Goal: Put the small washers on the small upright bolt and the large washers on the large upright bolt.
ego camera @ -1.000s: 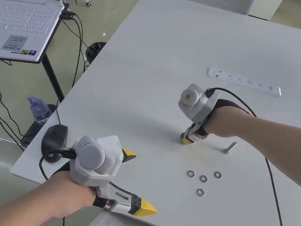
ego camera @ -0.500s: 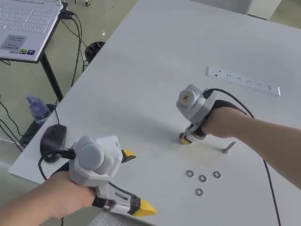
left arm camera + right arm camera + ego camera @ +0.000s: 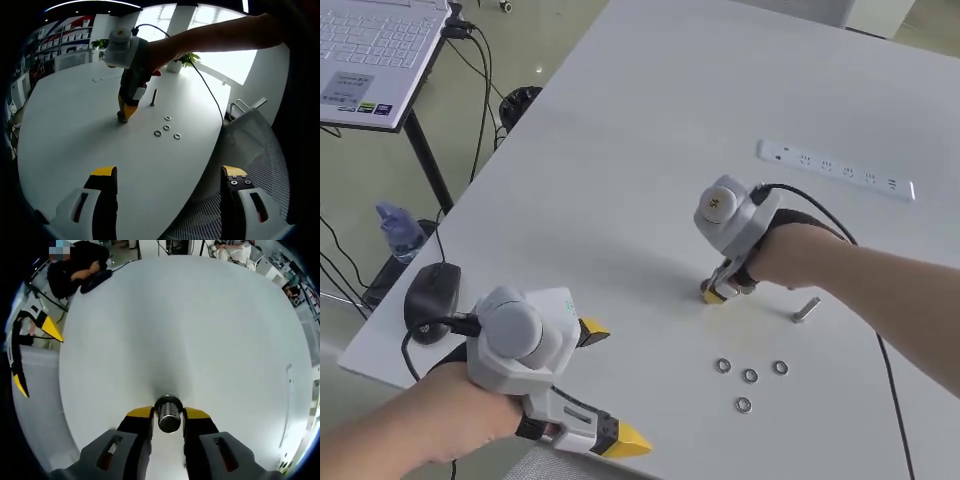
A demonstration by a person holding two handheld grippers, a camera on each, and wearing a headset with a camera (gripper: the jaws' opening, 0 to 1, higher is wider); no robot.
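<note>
Almost no delta. Head view slid slightly up and left: the headset moved, not the bench. Strip (image 3: 835,168), washers (image 3: 749,375), loose bolt (image 3: 805,310) and laptop (image 3: 370,50) all shifted together by the same bit. Right gripper (image 3: 713,293) shifted with them, so its tips sit on the same table spot, clamped on the bolt (image 3: 169,419) as before. Its round top maybe tipped a hair left; too small to call. Left gripper (image 3: 615,385) drifted with the frame too, jaws as wide as before.
</note>
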